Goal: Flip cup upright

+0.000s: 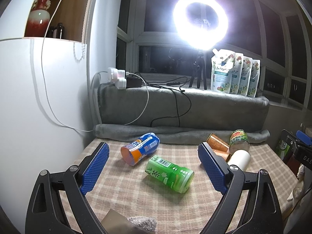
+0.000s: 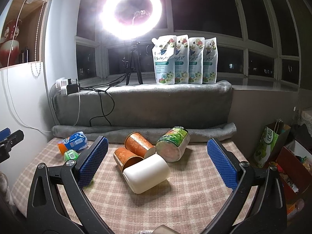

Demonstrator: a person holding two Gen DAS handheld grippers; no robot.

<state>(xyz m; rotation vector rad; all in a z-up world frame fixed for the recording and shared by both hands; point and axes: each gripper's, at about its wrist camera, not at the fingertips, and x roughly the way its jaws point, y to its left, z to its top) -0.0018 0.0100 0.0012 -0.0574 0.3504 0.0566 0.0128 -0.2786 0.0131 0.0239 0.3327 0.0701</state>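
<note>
Several cups lie on their sides on the checked tablecloth [image 2: 175, 200]. In the left wrist view a blue-orange cup [image 1: 140, 148] and a green cup [image 1: 169, 174] lie between the open fingers of my left gripper [image 1: 154, 167]. In the right wrist view a white cup [image 2: 146, 173], two orange patterned cups [image 2: 138, 144] [image 2: 125, 157] and a green-labelled cup [image 2: 173, 144] lie between the open fingers of my right gripper [image 2: 156, 160]. Both grippers are empty and hover above the cloth, short of the cups.
A grey blanket-covered ledge [image 2: 148, 105] rises behind the table, with a ring light [image 2: 132, 9] on a tripod, several refill pouches [image 2: 184, 59] and a power strip with cables [image 1: 120, 79]. A white cabinet [image 1: 39, 107] stands left. Bags and boxes [image 2: 273, 152] stand right.
</note>
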